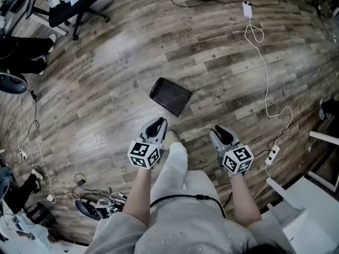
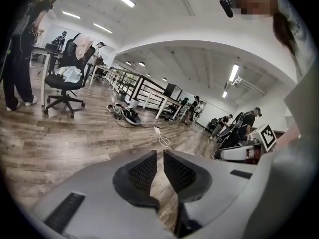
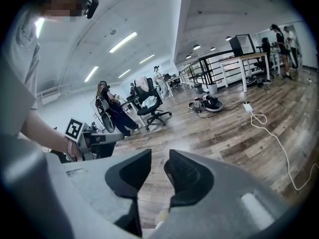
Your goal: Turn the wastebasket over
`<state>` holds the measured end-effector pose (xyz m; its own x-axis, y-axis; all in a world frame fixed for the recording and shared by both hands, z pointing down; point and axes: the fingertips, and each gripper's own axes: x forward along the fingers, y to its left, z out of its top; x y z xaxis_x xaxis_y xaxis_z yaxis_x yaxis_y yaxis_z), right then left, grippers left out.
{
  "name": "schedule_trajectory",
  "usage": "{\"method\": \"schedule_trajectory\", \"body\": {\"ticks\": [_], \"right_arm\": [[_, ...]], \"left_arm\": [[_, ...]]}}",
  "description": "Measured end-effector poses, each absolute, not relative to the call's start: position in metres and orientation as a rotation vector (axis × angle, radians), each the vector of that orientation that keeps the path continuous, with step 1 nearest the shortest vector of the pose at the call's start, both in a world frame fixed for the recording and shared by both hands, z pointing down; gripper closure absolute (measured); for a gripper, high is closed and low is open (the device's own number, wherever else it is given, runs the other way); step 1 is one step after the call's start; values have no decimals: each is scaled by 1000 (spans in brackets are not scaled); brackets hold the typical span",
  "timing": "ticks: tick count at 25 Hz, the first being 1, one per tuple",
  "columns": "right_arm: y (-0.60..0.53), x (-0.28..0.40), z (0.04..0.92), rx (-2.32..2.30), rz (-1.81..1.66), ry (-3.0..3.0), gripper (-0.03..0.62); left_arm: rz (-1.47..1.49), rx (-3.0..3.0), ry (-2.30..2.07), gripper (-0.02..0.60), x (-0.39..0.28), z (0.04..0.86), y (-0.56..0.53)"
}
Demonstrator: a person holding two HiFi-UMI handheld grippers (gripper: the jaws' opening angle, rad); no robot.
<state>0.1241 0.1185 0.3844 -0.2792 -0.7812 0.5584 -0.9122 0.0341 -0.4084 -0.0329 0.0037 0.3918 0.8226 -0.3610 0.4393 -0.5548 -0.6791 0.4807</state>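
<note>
A black wastebasket (image 1: 170,96) lies on the wooden floor (image 1: 95,83), just ahead of both grippers and touching neither. The left hand-held gripper (image 1: 157,125) is parted by a narrow gap, the right hand-held gripper (image 1: 222,134) spread wider; both are empty.

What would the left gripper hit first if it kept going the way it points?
Probably the wood floor: the view from the left gripper shows only boards between its jaws. The wastebasket lies close ahead, perhaps off that line.
</note>
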Motion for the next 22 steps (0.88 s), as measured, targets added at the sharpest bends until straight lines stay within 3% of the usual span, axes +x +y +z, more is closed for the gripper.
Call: {"method": "schedule_trajectory", "body": {"ticks": [22], "right_arm": [[40, 184, 608, 1324, 1055, -2121, 482]], "left_arm": [[528, 2154, -850, 541, 6, 579, -15]]}}
